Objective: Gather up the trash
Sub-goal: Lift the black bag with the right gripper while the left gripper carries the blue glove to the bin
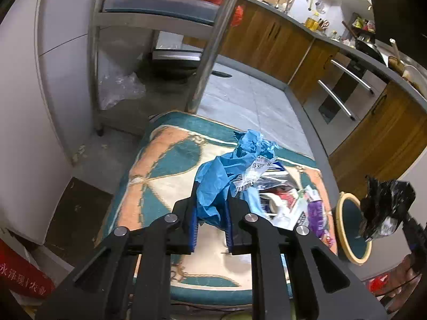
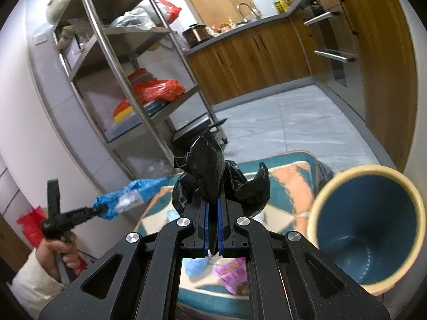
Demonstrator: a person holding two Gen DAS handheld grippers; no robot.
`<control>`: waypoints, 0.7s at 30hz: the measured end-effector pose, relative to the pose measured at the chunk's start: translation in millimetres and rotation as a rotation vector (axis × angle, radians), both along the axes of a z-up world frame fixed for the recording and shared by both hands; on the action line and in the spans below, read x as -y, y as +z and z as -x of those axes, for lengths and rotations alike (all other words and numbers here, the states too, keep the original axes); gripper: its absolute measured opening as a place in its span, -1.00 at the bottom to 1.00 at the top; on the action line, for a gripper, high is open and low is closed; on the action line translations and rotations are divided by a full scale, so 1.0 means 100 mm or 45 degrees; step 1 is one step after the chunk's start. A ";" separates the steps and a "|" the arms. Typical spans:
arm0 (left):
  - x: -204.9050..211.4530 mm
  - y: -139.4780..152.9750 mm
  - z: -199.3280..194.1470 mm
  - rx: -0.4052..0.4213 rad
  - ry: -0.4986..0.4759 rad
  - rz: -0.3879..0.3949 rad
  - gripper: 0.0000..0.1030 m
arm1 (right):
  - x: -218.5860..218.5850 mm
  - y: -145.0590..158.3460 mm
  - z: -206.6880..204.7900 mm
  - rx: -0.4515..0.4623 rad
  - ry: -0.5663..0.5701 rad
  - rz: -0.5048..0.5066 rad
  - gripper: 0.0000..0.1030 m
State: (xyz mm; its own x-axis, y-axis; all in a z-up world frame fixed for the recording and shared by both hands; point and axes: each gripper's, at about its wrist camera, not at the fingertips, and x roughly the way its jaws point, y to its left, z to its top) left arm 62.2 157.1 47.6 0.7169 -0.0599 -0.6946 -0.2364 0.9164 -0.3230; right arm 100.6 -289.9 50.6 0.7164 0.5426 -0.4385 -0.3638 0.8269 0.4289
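My left gripper [image 1: 212, 202] is shut on a crumpled blue plastic wrapper [image 1: 226, 170] and holds it above a patterned rug [image 1: 160, 170]. It also shows in the right wrist view [image 2: 128, 197] at the left. My right gripper [image 2: 213, 205] is shut on a crumpled black plastic bag [image 2: 208, 170]; that bag also shows at the right of the left wrist view [image 1: 384, 210]. A blue bin with a cream rim [image 2: 368, 229] stands just right of the right gripper, its mouth open; it also shows in the left wrist view [image 1: 352, 229]. More wrappers [image 1: 293, 200] lie on the rug, among them a purple one [image 2: 234, 274].
A metal shelf rack [image 2: 128, 61] with red bags stands at the left against the wall. Wooden kitchen cabinets [image 1: 267, 37] and an oven [image 1: 344, 85] line the far and right sides. Grey tiled floor [image 2: 280, 122] lies beyond the rug. A red bag [image 1: 21, 274] sits at the lower left.
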 end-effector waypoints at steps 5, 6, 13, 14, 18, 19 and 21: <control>0.23 0.13 -0.02 0.034 -0.074 0.029 -0.74 | 0.21 -0.05 0.10 -0.012 -0.045 0.007 -0.89; 0.31 0.15 -0.04 0.040 -0.094 0.028 -0.74 | 0.26 -0.05 0.12 -0.012 -0.057 0.013 -0.89; 1.08 0.18 -0.24 0.049 -0.285 0.045 -0.74 | 0.60 -0.06 0.28 0.010 -0.174 0.071 -0.89; 1.23 0.17 -0.29 0.044 -0.318 0.050 -0.74 | 0.65 -0.07 0.30 0.012 -0.194 0.080 -0.89; 1.78 0.10 -0.43 0.027 -0.433 0.066 -0.74 | 0.86 -0.17 0.34 0.005 -0.292 0.131 -0.89; 1.91 0.09 -0.47 0.024 -0.460 0.069 -0.74 | 0.90 -0.19 0.34 -0.001 -0.312 0.139 -0.89; 2.25 0.06 -0.57 0.016 -0.519 0.074 -0.74 | 1.01 -0.27 0.33 -0.020 -0.361 0.151 -0.89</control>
State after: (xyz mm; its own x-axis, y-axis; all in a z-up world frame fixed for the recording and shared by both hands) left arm 119.5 -68.0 53.1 0.6345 -0.3798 -0.6732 0.1464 0.9143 -0.3778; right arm 67.8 -390.8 23.5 0.8245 0.2663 -0.4993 -0.1053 0.9391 0.3270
